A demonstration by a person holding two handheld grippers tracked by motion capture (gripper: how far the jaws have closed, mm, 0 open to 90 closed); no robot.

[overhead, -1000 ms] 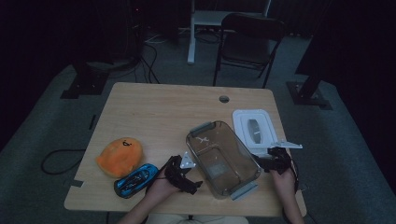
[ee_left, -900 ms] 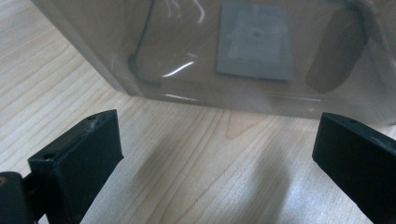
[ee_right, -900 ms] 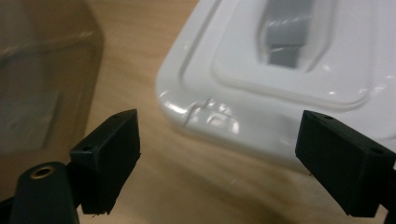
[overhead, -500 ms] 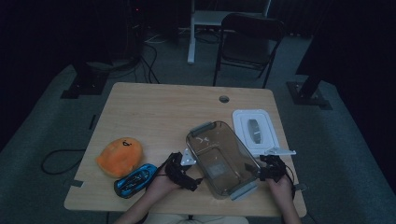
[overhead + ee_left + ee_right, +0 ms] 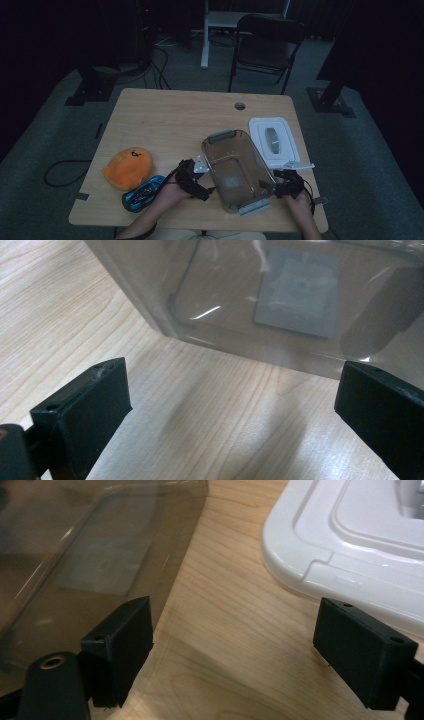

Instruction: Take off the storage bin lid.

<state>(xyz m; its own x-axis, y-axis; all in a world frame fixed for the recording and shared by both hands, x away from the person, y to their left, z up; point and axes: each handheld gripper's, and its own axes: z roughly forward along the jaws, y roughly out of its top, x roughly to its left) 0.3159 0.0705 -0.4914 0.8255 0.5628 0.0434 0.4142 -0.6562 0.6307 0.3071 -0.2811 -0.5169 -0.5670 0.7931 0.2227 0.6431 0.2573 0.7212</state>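
A smoky clear plastic container (image 5: 235, 170) with grey end clips lies slantwise near the table's front edge. My left gripper (image 5: 200, 186) is at its left side, open, jaws spread wide, with the container's wall (image 5: 280, 305) just ahead and bare wood between the jaws (image 5: 235, 382). On the other side, my right gripper (image 5: 281, 186) is also open. In the right gripper view (image 5: 237, 617) its left jaw sits at the container's edge (image 5: 85, 555) and its right jaw is near the white lid (image 5: 350, 545). Nothing is gripped.
The white lid (image 5: 274, 140) lies flat just right of the container, with a thin white strip (image 5: 299, 165) at its near end. An orange soft object (image 5: 128, 167) and a blue object (image 5: 144, 193) lie at the front left. A chair (image 5: 267, 42) stands beyond the table.
My right gripper has moved left, from near the white strip up against the container's right side. My left gripper has edged slightly closer to the container.
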